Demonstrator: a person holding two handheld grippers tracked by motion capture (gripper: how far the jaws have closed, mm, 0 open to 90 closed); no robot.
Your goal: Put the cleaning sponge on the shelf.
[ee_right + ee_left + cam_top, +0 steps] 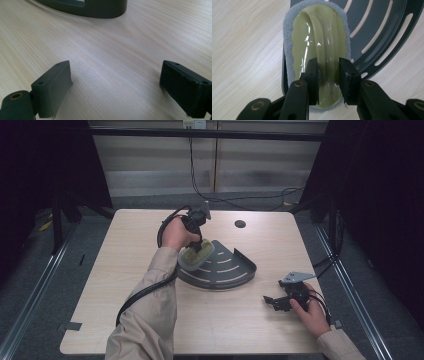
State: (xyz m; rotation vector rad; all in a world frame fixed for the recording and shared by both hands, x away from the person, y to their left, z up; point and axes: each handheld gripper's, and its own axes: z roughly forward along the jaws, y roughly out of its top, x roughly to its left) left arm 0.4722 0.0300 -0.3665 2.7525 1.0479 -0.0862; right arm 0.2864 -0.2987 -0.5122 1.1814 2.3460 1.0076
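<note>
left gripper [328,75] upright, gripping scrubber [317,50]

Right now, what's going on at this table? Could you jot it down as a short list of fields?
Surface: wooden table
Held item: scrubbing pad with a yellow-green handle
Holder: left gripper, jaws clamped on the handle ridge
Pad position: at the left edge of the dark slotted corner tray
Other tool: right gripper, jaws wide apart, nothing between them, low over bare wood
Tray contents: I see nothing else in it
</note>
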